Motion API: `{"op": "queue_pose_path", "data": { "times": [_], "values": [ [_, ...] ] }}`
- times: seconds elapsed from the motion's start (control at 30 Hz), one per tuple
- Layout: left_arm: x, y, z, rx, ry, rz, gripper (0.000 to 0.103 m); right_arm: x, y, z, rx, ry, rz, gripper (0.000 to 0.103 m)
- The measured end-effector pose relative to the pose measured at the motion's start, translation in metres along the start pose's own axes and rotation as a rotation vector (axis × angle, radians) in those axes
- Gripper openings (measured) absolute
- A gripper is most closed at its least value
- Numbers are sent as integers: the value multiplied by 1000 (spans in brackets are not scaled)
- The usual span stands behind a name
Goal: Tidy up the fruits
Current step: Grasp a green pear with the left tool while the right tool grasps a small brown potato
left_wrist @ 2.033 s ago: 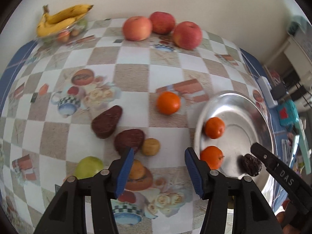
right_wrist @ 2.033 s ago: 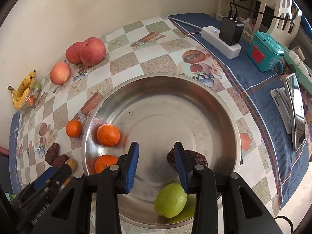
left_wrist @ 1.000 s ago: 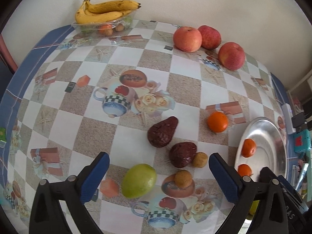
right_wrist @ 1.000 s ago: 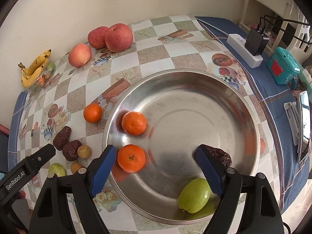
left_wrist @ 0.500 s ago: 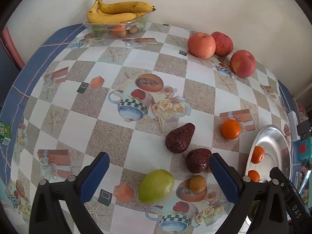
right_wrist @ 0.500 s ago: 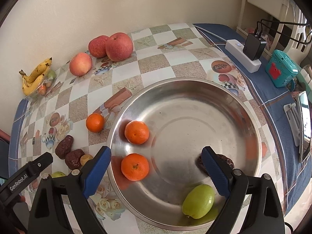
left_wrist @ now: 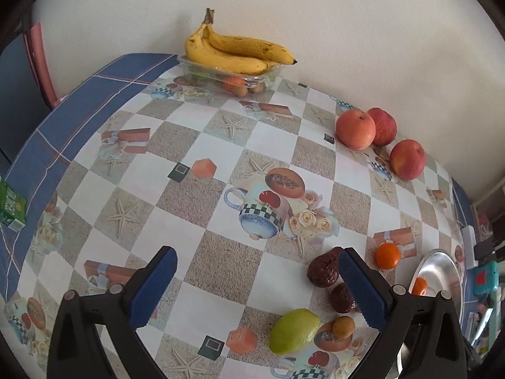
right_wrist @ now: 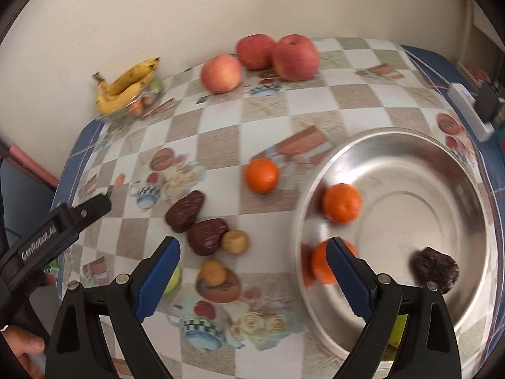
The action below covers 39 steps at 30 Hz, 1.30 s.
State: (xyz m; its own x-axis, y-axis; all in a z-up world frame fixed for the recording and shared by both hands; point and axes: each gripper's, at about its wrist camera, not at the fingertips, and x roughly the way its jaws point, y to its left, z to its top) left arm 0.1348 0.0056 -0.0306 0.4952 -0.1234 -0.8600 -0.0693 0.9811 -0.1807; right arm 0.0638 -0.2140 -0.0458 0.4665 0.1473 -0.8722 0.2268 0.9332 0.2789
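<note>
Tongs gape over table, holding nothing

Left black two-finger gripper with blue pads hangs above the table, jaws spread wide, nothing between them. Right black two-finger gripper with blue pads likewise wide apart, empty. Person's bare hand grips left handle.

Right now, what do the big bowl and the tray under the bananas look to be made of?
The bowl looks like polished metal, probably stainless steel: silvery, with mirror-like reflections of the oranges. The tray under the bananas looks like thin clear plastic: the fruit inside shows through its walls.
</note>
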Motion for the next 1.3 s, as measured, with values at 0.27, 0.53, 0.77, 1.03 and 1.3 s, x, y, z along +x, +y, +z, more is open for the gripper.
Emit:
{"op": "queue_pose_path", "data": {
  "times": [0.27,0.53,0.77,1.03,1.3],
  "values": [
    [-7,2,2,15,-6,-79,103,8,23,-4,-42,12,37,94],
    [8,-9,-9,47,94,-95,102,20,28,-7,-67,54,30,68],
    [33,-18,-30,33,246,-159,85,39,31,-15,-76,124,36,49],
    [39,-21,-43,20,299,-177,78,57,33,-24,-82,183,26,35],
    [42,-18,-50,4,326,-190,62,57,26,-24,-53,185,33,26]
  ]
}}
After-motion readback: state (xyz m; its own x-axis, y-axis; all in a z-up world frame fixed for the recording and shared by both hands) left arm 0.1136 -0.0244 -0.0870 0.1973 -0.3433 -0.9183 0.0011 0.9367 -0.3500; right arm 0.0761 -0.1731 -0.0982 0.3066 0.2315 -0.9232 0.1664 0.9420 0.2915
